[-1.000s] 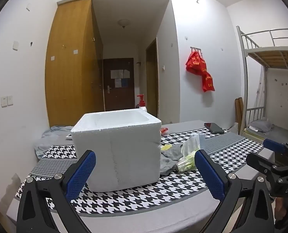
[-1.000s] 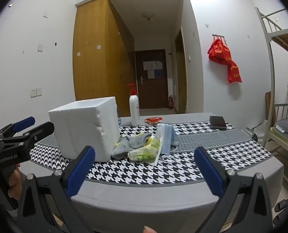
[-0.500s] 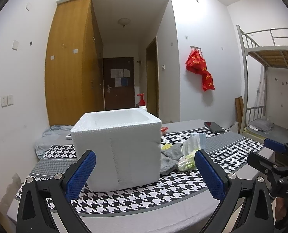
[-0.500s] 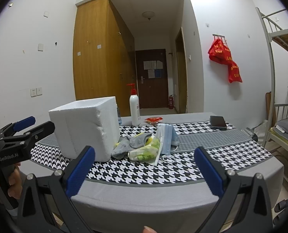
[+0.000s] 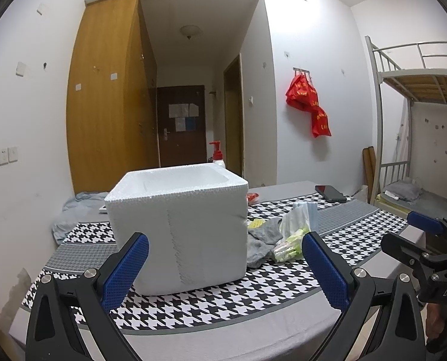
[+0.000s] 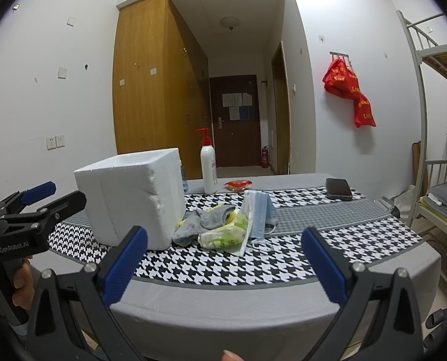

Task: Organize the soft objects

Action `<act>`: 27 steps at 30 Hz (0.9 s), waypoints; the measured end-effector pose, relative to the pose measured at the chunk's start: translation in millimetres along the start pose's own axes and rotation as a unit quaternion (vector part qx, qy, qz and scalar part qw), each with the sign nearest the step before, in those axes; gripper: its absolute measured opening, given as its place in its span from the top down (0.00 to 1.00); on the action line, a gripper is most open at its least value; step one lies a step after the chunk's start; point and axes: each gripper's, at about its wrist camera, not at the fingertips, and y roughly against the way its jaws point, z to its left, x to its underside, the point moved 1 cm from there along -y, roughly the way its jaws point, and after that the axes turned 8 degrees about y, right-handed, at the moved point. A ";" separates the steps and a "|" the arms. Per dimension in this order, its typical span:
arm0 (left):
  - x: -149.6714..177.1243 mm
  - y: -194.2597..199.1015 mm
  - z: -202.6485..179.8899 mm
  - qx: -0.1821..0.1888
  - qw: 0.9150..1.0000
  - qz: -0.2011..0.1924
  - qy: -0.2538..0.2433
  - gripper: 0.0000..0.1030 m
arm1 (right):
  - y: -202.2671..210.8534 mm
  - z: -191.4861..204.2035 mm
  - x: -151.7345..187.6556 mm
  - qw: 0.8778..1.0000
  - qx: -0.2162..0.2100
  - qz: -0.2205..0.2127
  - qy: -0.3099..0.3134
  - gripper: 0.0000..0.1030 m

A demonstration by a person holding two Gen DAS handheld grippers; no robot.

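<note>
Left tool (image 5: 225, 266) jaws wide apart, nothing between the blue ribbed pads, hovering over the near edge of the surface (image 5: 223, 325). Right tool (image 6: 223, 263) same: spread wide, empty, short of the near edge.

Surface has a grey cloth with a black-white houndstooth runner (image 6: 217, 266) across it.

Soft objects sit in one loose pile mid-surface, just right of the foam box:
- grey sock (image 6: 203, 222), crumpled knit, touching the box's lower corner
- clear crinkly plastic bag (image 6: 223, 237) with yellow-green contents, lying on its side; contents possibly fabric, too blurred to call
- blue pleated face mask (image 6: 262, 215), propped up against the bag, ear loop trailing on the runner

White foam box (image 5: 178, 225): styrofoam, pebbled texture, cube-ish, thick walls, open top, upright on the runner, directly ahead of the left tool.

Behind it: white pump bottle (image 6: 208, 167) with red pump, upright; flat red packet (image 6: 237, 184); dark phone (image 6: 338, 189) lying flat at far right, well apart from the pile.

Far wall: red bags (image 6: 348, 90) on a hook rack, wooden wardrobe (image 6: 151, 90) on the left.
</note>
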 end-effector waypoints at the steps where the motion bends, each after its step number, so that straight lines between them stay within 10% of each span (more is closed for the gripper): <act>1: -0.2 -0.7 0.4 -0.001 1.000 0.001 0.001 0.01 | -0.6 0.1 0.4 1.000 0.000 0.001 0.000 0.00; 27: -1.9 -3.2 3.7 0.000 1.000 0.004 0.002 0.01 | -4.8 1.0 1.4 1.000 0.000 0.003 0.001 0.00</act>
